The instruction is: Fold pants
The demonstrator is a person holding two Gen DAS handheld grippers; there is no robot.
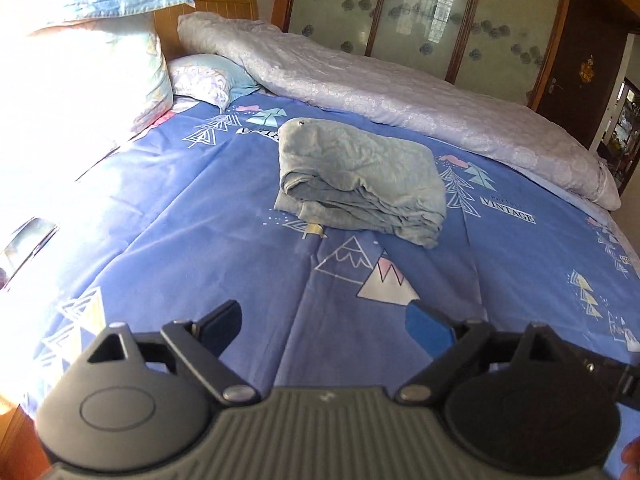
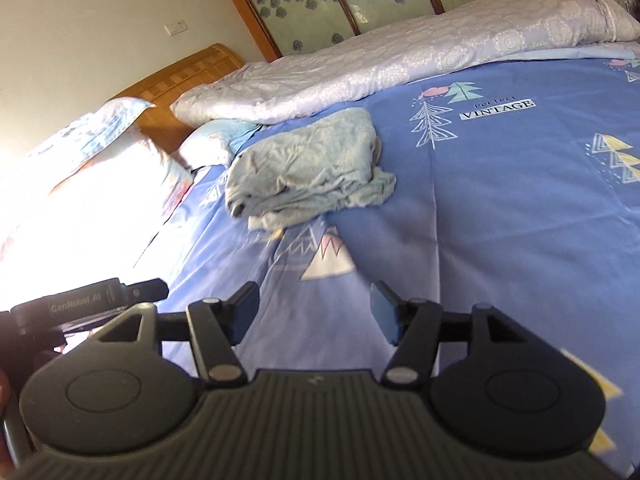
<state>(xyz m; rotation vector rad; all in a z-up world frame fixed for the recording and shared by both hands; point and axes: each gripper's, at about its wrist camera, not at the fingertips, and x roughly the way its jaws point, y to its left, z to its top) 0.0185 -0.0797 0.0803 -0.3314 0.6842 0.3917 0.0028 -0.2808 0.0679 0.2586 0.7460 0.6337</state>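
The grey-blue pants (image 1: 358,178) lie folded in a thick, rumpled bundle on the blue patterned bedsheet (image 1: 200,216), near the middle of the bed. They also show in the right wrist view (image 2: 308,166). My left gripper (image 1: 326,322) is open and empty, held above the sheet well short of the pants. My right gripper (image 2: 314,312) is open and empty, also above the sheet and short of the pants. The left gripper's body (image 2: 80,304) shows at the left edge of the right wrist view.
A rolled lilac quilt (image 1: 400,92) lies along the far side of the bed. Pillows (image 1: 80,52) are stacked at the wooden headboard (image 1: 216,4), in bright sunlight. A wardrobe with frosted floral doors (image 1: 432,8) stands behind the bed.
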